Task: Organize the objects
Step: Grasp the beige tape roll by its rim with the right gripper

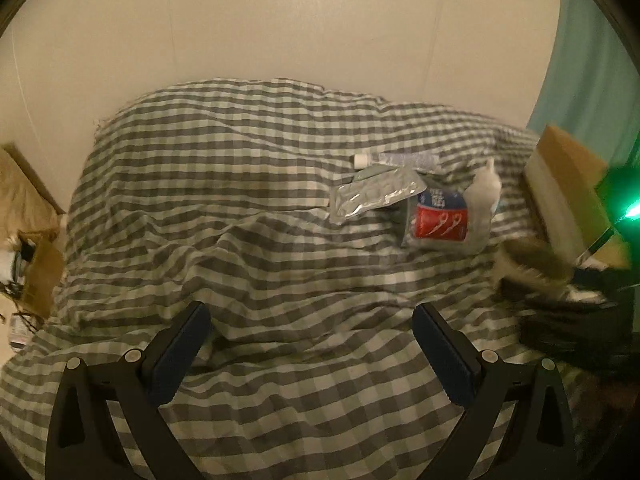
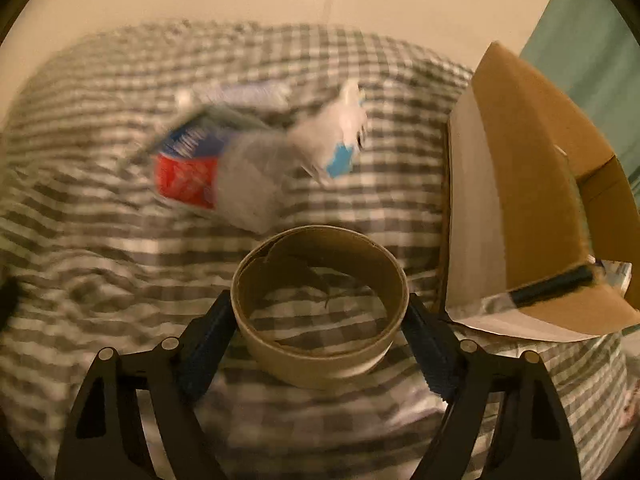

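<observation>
The right fingers pinch a cardboard ring low over the checked bed, beside the open cardboard box. The left fingers hang spread and empty. Likely next: carry the ring to the box, then fetch the floss packet.

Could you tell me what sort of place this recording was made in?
Probably a bedroom: a rumpled grey-and-white checked duvet covers a bed against a plain cream wall, with a cardboard box and small toiletry packets lying on the bedding.
</observation>
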`<act>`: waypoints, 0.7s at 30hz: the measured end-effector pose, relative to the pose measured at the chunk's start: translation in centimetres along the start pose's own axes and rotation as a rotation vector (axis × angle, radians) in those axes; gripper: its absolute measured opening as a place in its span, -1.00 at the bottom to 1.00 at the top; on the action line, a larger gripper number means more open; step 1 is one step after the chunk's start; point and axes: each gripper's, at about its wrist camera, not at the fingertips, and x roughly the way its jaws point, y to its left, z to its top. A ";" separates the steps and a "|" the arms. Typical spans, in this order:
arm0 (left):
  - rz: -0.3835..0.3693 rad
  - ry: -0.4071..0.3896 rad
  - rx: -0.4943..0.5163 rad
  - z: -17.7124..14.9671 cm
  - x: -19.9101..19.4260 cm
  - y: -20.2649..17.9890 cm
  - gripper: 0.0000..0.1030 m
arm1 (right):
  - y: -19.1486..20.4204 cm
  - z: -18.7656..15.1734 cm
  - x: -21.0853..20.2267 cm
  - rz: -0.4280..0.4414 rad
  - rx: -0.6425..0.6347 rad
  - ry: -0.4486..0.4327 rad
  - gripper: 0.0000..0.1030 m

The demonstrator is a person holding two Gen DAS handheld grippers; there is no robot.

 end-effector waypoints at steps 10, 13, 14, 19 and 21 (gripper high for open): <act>-0.070 -0.014 0.006 0.2 -2.4 -2.9 1.00 | -2.9 1.2 -13.8 0.067 -0.109 -0.288 0.57; -0.126 -0.050 0.001 1.2 -3.3 -4.2 1.00 | -5.0 1.9 -14.1 0.047 -0.060 -0.305 0.57; -0.131 -0.059 0.000 1.6 -3.4 -4.6 1.00 | -5.3 2.0 -13.8 0.030 -0.059 -0.306 0.57; -0.147 -0.069 -0.018 4.3 -1.8 -6.7 1.00 | -7.5 3.0 -11.9 0.030 -0.045 -0.305 0.57; -0.160 -0.058 -0.015 5.1 -0.4 -7.6 1.00 | -8.3 3.7 -11.5 0.021 -0.039 -0.315 0.57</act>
